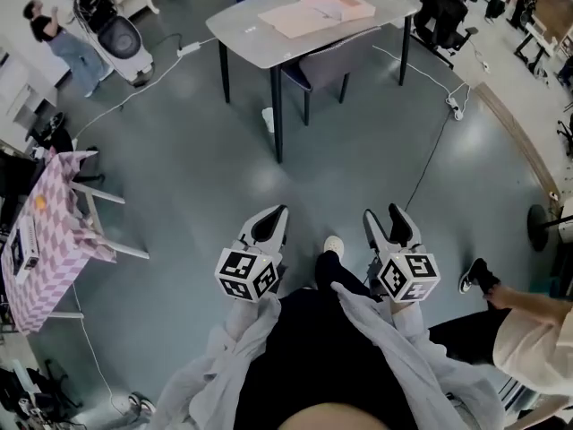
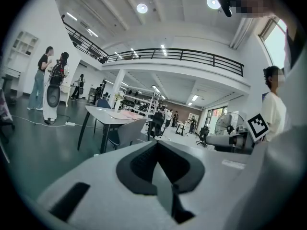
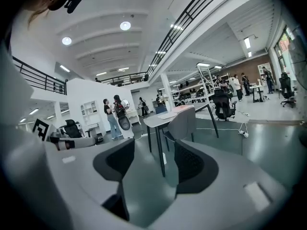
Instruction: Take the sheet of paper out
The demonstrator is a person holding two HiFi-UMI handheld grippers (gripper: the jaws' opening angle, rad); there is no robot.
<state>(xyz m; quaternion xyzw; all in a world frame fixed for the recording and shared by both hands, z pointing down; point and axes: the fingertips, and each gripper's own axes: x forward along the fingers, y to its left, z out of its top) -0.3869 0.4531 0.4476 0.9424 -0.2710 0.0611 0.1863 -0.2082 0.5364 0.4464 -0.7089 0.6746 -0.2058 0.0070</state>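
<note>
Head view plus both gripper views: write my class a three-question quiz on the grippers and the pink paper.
1. True or false: the right gripper is clamped on something.
2. The pink paper lies on: A the grey table; B the floor; C the checked cloth.
3. Fill in: the left gripper has its jaws ____.
Key: 1 false, its jaws stand apart and empty; 2 A; 3 together.
</note>
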